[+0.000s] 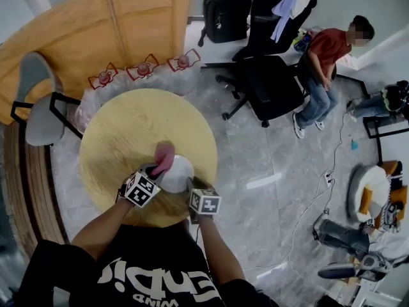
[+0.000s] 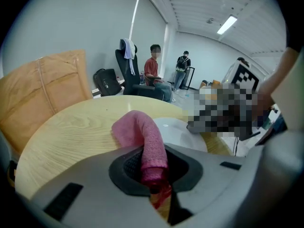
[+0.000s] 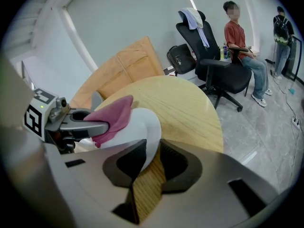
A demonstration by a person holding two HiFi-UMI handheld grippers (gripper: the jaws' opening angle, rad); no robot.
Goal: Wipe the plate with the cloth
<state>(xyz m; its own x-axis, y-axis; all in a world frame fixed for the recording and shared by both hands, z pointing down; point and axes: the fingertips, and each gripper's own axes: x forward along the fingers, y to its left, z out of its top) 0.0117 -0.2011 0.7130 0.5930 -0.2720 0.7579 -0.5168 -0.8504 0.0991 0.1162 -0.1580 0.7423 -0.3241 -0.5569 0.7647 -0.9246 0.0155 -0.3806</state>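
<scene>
The plate (image 1: 180, 173) is sitting by the edge of the round desk (image 1: 121, 133) nearest you. Your right claw (image 3: 149, 158) is pinching its near rim, jaws closed partway onto the thin white edge. Your left claw (image 2: 154, 175) is clamping the pink cloth (image 2: 142, 139) tight between its jaws. The cloth's free end is arching forward over the plate's left side, and you cannot tell whether it is touching it. Beyond the desk's far edge, a person (image 1: 319, 62) in a red shirt is sitting beside a black office chair (image 1: 271, 85).
</scene>
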